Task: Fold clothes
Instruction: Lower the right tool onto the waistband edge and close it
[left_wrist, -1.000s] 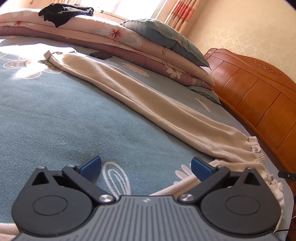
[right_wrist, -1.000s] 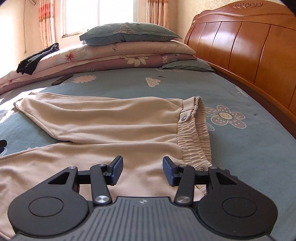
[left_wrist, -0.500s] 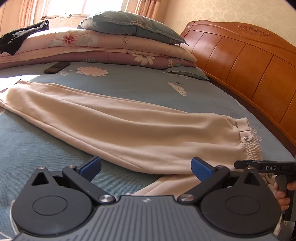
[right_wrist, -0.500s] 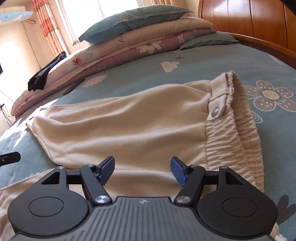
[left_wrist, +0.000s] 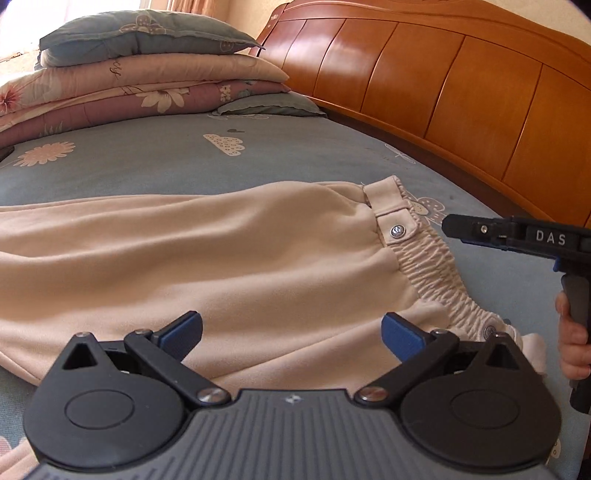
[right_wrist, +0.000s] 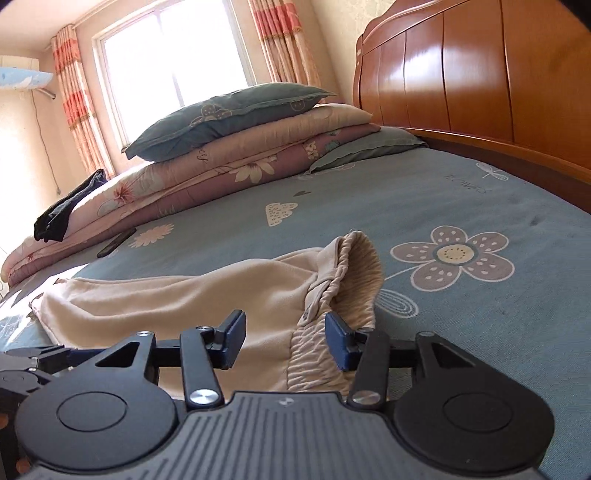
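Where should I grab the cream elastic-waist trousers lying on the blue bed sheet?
Probably the gathered elastic waistband of the cream trousers, approached from its open end. That edge stands raised off the sheet and is thick. The right gripper, jaws closing, already straddles it without pinching.

From my left wrist view, the trousers (left_wrist: 221, 266) lie across the bed (left_wrist: 147, 162) ahead of my left gripper (left_wrist: 291, 332), waistband (left_wrist: 428, 258) at two o'clock. My right gripper (left_wrist: 509, 236) sits at three o'clock, just beside that waistband. The headboard (left_wrist: 461, 92) runs along one to two o'clock. Folded quilts (left_wrist: 129, 92) are stacked at eleven o'clock, a pillow (left_wrist: 140, 37) on top — a second pillow (left_wrist: 269, 107) lies at their foot. In the right wrist view, a dark garment (right_wrist: 62, 210) hangs on the quilts at ten o'clock, and a phone (right_wrist: 116, 242) lies on the bed before them.
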